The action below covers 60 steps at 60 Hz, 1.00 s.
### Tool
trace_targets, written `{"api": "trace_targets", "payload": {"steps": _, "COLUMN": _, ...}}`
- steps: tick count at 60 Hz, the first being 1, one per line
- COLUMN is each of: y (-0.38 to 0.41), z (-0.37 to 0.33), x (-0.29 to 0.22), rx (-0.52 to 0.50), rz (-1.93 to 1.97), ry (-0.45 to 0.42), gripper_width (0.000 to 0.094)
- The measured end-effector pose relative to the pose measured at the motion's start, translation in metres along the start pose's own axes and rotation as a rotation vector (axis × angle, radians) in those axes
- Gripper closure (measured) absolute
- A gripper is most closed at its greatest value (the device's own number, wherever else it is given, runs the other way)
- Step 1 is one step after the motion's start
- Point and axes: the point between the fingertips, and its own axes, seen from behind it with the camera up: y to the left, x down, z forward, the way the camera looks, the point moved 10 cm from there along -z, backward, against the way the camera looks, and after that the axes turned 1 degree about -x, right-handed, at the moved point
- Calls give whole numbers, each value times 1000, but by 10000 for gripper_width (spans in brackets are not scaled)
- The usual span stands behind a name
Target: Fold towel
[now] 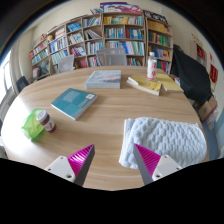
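Note:
A white towel (165,139) lies bunched on the wooden table (105,115), just ahead of my right finger. My gripper (113,160) is open and empty, with its magenta pads (82,155) wide apart above the table's near edge. The right fingertip (146,157) overlaps the towel's near left edge in the view; I cannot tell whether it touches. Bare wood shows between the fingers.
A teal book (73,102) lies left of centre. A green bag (33,125) with a small jar (45,120) sits at the left. A grey book (104,79), yellow papers (145,85) and a white bottle (152,66) are farther back. Bookshelves (100,38) line the wall.

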Motion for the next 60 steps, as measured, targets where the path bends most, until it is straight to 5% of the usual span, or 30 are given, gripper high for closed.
{"api": "trace_targets", "payload": {"steps": 10, "y": -3, "z": 84, "x": 32, "rx": 81, "rz": 17, "ry": 104, "gripper_width": 177}}
{"api": "trace_targets", "payload": {"steps": 21, "y": -9, "z": 89, "x": 29, "rx": 130, "rz": -46, "ry": 56, "gripper_width": 593}}
{"api": "trace_targets", "payload": {"steps": 23, "y": -16, "z": 91, "x": 28, "rx": 156, "rz": -49, "ry": 54, "gripper_width": 814}}
{"api": "trace_targets", "payload": {"steps": 24, "y": -17, "z": 92, "x": 28, "rx": 157, "rz": -44, "ry": 51, "gripper_width": 830}}
{"api": "trace_targets", "payload": {"steps": 38, "y": -24, "z": 79, "x": 18, "rx": 64, "rz": -21, "ry": 94, "gripper_width": 923}}
{"api": "trace_targets", "payload": {"steps": 52, "y": -102, "z": -11, "x": -62, "rx": 14, "rz": 128, "ry": -113, "gripper_width": 922}}
{"api": "trace_targets", "payload": {"steps": 60, "y": -186, "z": -43, "x": -64, "rx": 69, "rz": 189, "ry": -116, "gripper_width": 920}}
